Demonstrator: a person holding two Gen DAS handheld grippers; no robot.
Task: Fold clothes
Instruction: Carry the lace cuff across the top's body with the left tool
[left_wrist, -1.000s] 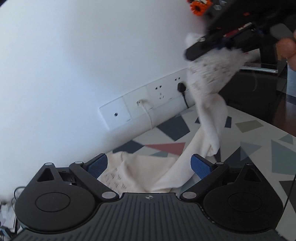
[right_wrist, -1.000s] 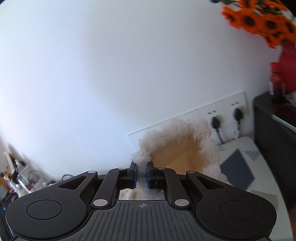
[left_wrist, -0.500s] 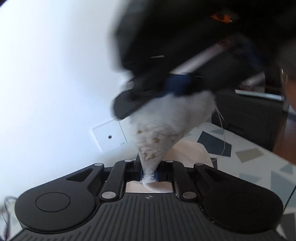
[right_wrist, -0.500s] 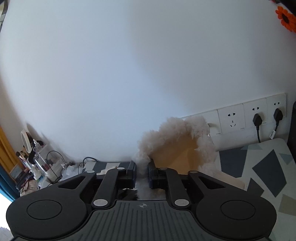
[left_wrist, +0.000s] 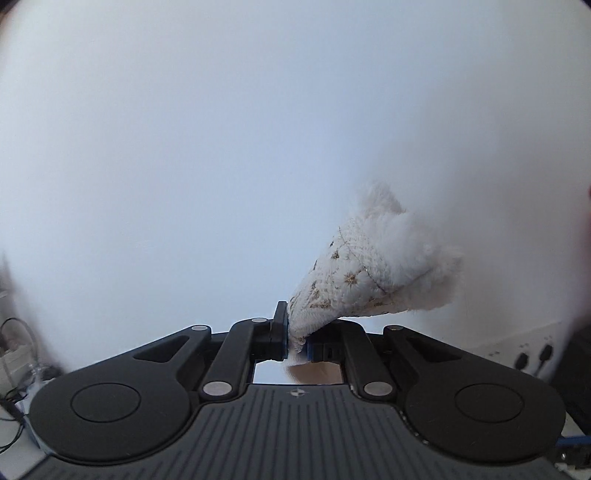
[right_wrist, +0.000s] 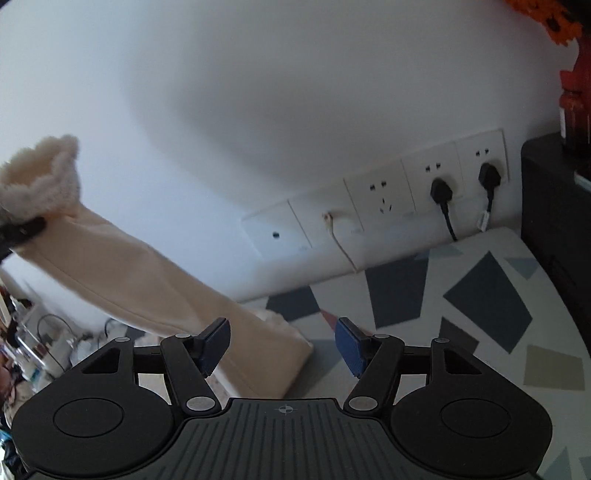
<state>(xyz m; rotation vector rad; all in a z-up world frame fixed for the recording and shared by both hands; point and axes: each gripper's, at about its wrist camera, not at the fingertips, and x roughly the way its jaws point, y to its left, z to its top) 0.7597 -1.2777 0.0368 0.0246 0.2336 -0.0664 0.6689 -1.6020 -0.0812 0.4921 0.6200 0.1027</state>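
Our left gripper (left_wrist: 297, 341) has its jaws clamped on the fluffy, fleece-trimmed end of a cream-white fabric garment (left_wrist: 364, 280), pinched tight between the blue pads. In the left wrist view that end fans up and to the right of the jaws, showing a quilted patch with small gold embroidered stars and a fuzzy white edge, against a plain white wall (left_wrist: 221, 147).

Our right gripper (right_wrist: 282, 349) has its jaws opening; they stand apart, and the pads (right_wrist: 349, 350) press on nothing. In the right wrist view the garment's smooth cream body (right_wrist: 155, 291) stretches as a long band from the fuzzy cuff at the upper left, where a dark gripper tip holds it, down to the table just beyond the left pad. Its lower folded corner rests on the white table with grey, blue and beige geometric patches (right_wrist: 480, 295), partly between the open jaws but nearer the left one, and we see no contact with either pad.

Behind the table runs a row of white wall sockets (right_wrist: 384, 199), two of them with black plugs (right_wrist: 441, 192) and one with a thin white cable. A dark cabinet (right_wrist: 554, 192) stands at the right, with a red vase (right_wrist: 576, 92) of orange flowers on top.
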